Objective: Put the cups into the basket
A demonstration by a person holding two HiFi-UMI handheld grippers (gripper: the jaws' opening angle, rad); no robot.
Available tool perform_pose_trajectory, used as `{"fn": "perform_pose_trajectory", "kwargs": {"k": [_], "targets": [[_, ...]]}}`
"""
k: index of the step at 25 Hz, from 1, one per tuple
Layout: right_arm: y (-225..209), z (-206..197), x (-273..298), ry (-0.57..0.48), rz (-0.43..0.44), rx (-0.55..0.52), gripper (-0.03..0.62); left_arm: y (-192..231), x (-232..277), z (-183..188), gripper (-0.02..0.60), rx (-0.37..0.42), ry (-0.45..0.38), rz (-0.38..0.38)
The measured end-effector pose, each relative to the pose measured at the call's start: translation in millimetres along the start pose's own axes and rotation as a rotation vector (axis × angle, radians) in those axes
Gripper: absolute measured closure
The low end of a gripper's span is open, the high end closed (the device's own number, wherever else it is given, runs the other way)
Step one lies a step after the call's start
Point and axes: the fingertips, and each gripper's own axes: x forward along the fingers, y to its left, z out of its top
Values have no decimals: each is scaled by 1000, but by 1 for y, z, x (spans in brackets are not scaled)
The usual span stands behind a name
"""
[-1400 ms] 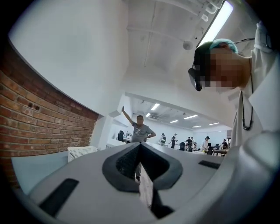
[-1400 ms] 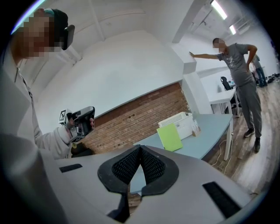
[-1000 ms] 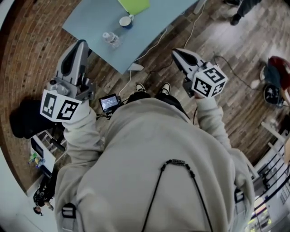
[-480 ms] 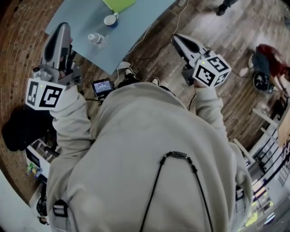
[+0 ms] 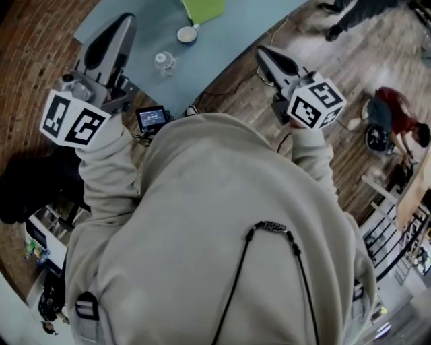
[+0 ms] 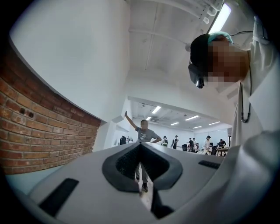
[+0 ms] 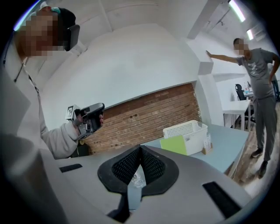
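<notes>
Head view: over the last second both arms have swung toward the table; the left gripper now overlaps its near edge, where before it hung over the floor, and the right gripper stands just off the edge on the other side; I read this as the approach, with nothing picked up yet. One cup stands on the table beside a green sheet, a bottle nearer the person; I see no other cup. The floor is wood planks; a person in red crouches at the right.

Left gripper view: the jaws are together with nothing between them; beyond them a brick wall, white walls, ceiling lights and a standing person with one arm raised.

Right gripper view: these jaws are likewise closed and empty; past them the white basket sits on the blue tabletop, the green sheet in front of it; the cup does not show here.
</notes>
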Motion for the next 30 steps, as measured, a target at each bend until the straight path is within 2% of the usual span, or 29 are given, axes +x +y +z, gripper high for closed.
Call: {"fn": "perform_pose_trajectory", "kwargs": {"k": [6, 13, 20, 26, 30], "targets": [[23, 0, 59, 74, 34, -70, 582, 37, -17, -5, 584, -34, 16, -32], [37, -9, 119, 161, 6, -101, 582, 82, -42, -23, 584, -112, 40, -75], [45, -29, 154, 228, 1, -74, 580, 110, -55, -32, 584, -156, 35, -76], [22, -37, 173, 311, -2, -64, 580, 122, -49, -31, 584, -144, 39, -40], [-8, -34, 192, 342, 30, -63, 580, 135, -25, -41, 584, -158, 54, 0]]}}
